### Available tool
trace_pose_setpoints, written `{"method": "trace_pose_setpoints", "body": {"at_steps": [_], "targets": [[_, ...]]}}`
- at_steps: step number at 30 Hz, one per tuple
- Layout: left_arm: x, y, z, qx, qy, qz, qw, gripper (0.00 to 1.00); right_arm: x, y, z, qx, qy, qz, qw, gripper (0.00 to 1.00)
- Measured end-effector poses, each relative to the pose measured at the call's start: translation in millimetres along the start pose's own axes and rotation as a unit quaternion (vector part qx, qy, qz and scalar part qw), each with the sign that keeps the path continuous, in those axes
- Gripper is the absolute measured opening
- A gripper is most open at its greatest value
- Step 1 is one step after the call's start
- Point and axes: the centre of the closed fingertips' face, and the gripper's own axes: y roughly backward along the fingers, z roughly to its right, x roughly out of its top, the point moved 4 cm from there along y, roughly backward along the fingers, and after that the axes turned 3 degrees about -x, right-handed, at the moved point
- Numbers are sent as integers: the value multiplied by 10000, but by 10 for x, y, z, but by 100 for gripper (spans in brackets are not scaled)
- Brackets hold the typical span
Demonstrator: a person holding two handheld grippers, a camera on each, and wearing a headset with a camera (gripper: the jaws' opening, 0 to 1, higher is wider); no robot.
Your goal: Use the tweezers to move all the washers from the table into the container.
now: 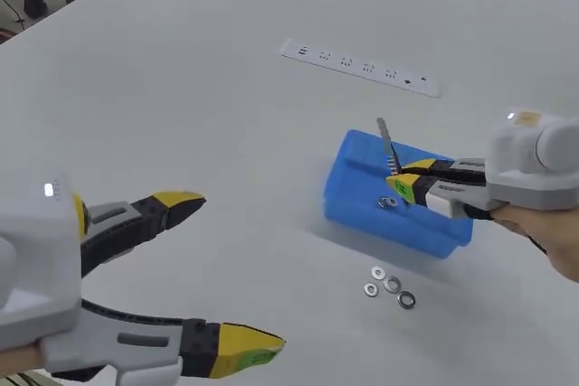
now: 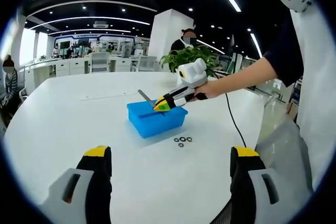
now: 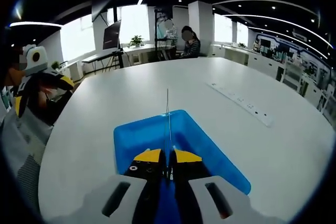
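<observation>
- The left gripper (image 1: 228, 275) is seen low on the left of the head view. Its jaws are spread wide and nothing is held between them.
- The white table (image 1: 181, 88) lies under both grippers. In the left gripper view, bare table top is seen between the two yellow-tipped jaws.
- A white power strip (image 1: 360, 67) lies flat on the table, well beyond the right gripper's tips.
- The blue container (image 1: 362, 196) sits straight ahead of the left gripper's open jaws, well apart from them. It lies directly under the tips of the right gripper.
- One washer (image 1: 389, 202) is seen inside the container, just beside the right gripper's tips.
- Four washers (image 1: 389, 285) lie in a tight cluster on the table. They are just outside the container's near wall, on the side of the left gripper, and below the right gripper.
- The tweezers (image 1: 387, 144) are clamped between the right gripper's jaws. They stick out forward from the tips and reach past the container's far rim. Whether anything is held at their tips cannot be told.
- The right gripper (image 1: 403, 180) is held over the container from the right. Its jaws are closed tight on the tweezers.
</observation>
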Motion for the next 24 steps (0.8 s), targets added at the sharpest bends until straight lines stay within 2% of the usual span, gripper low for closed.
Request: {"method": "trace_pose_setpoints", "body": {"at_steps": [8, 12, 16, 18, 21, 24], "targets": [[2, -17, -2, -9, 14, -24, 10000, 99, 82, 7, -64, 91, 16, 223, 9997, 7], [47, -144, -77, -38, 27, 26, 10000, 99, 125, 34, -96, 115, 143, 295, 9994, 7], [245, -426, -274, -121, 358, 453, 9983, 93, 161, 69, -124, 153, 313, 386, 9986, 7], [410, -608, -387, -209, 534, 757, 9955, 90, 163, 84, -132, 166, 359, 408, 9984, 7], [586, -860, -574, -260, 838, 1061, 9905, 85, 166, 111, -132, 180, 360, 462, 9981, 7], [679, -1096, -708, -247, 1232, 1178, 9851, 78, 172, 154, -130, 230, 365, 511, 9978, 7]]}}
